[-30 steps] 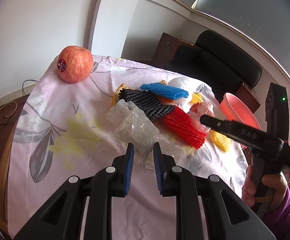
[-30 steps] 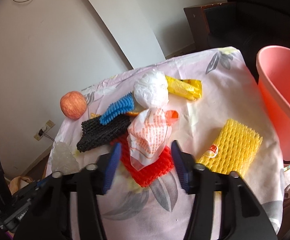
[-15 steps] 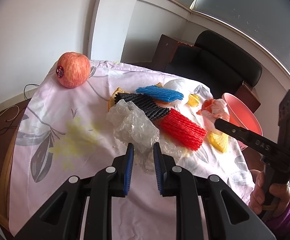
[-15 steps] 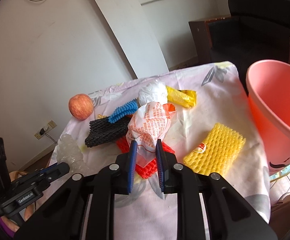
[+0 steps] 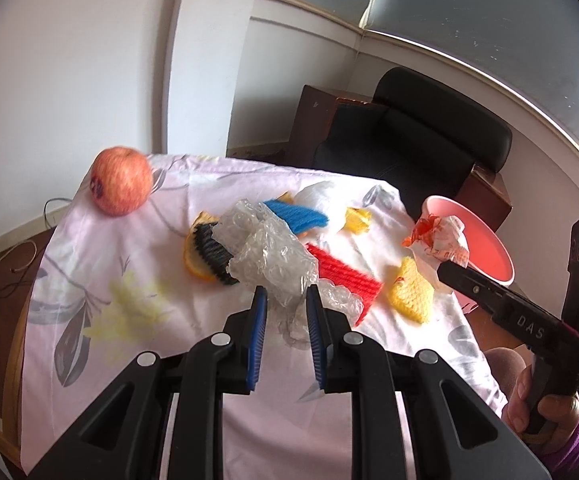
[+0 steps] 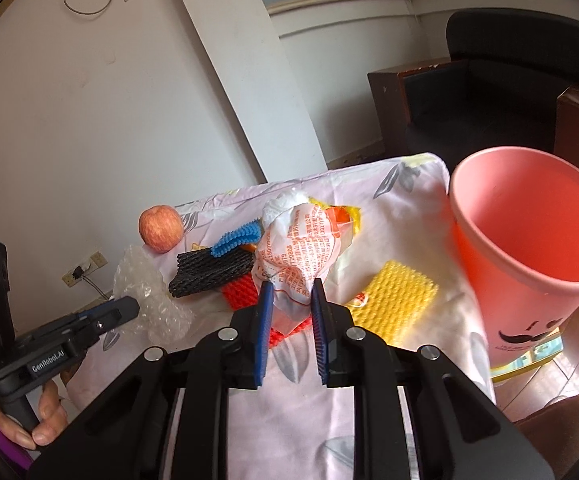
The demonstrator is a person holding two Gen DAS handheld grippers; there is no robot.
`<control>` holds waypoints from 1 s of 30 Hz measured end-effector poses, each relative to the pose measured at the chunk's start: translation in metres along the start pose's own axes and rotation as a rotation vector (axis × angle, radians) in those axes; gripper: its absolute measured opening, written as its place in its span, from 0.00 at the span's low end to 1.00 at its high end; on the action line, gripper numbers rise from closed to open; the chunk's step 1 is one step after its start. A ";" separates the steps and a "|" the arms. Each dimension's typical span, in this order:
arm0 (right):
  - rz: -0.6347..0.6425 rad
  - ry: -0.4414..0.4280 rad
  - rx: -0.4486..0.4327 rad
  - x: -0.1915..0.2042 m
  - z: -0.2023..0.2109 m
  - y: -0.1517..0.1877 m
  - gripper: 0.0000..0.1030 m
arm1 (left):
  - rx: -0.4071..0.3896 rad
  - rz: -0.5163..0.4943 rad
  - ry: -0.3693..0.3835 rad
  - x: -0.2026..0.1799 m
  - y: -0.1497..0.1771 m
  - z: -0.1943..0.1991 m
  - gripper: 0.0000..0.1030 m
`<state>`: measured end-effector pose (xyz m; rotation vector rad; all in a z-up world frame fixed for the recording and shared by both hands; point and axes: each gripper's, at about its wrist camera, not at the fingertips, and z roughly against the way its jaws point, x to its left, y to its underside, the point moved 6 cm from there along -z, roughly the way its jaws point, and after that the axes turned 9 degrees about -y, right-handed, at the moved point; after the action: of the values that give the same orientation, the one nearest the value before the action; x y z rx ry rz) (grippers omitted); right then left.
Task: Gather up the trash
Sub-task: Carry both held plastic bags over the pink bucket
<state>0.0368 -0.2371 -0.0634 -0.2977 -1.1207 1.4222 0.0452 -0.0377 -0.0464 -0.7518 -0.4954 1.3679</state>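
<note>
Pinching a crumpled clear plastic bag (image 5: 267, 258), the left gripper (image 5: 285, 300) has its blue pads nearly together, the bag's length trailing away toward the apple (image 5: 120, 185) end of the pink floral tablecloth (image 5: 101, 280). Further right, the right gripper (image 6: 289, 290) has closed its pads on a white wrapper with orange print (image 6: 297, 248) (upright, long axis pointing up), beside the pink bin (image 6: 529, 248).

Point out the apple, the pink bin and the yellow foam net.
apple (image 5: 120, 186): left wrist view, middle of its red skin.
pink bin (image 6: 529, 298): right wrist view, outer wall just under the rim.
yellow foam net (image 6: 399, 298): right wrist view, centre of its mesh face.
</note>
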 end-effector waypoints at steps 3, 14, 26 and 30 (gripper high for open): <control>0.001 0.013 -0.019 -0.006 0.010 -0.002 0.19 | -0.014 -0.019 0.007 -0.011 -0.005 0.001 0.18; -0.046 0.075 -0.075 -0.038 0.034 -0.007 0.19 | -0.049 -0.096 0.067 -0.060 -0.022 -0.001 0.18; -0.098 0.173 -0.158 -0.088 0.067 -0.016 0.19 | -0.092 -0.186 0.150 -0.129 -0.042 -0.009 0.18; -0.106 0.205 -0.177 -0.103 0.075 -0.018 0.19 | -0.092 -0.218 0.171 -0.155 -0.047 -0.017 0.18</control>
<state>0.0153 -0.3639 -0.0576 -0.4915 -1.0780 1.1731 0.0652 -0.1943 -0.0072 -0.8563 -0.4919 1.0736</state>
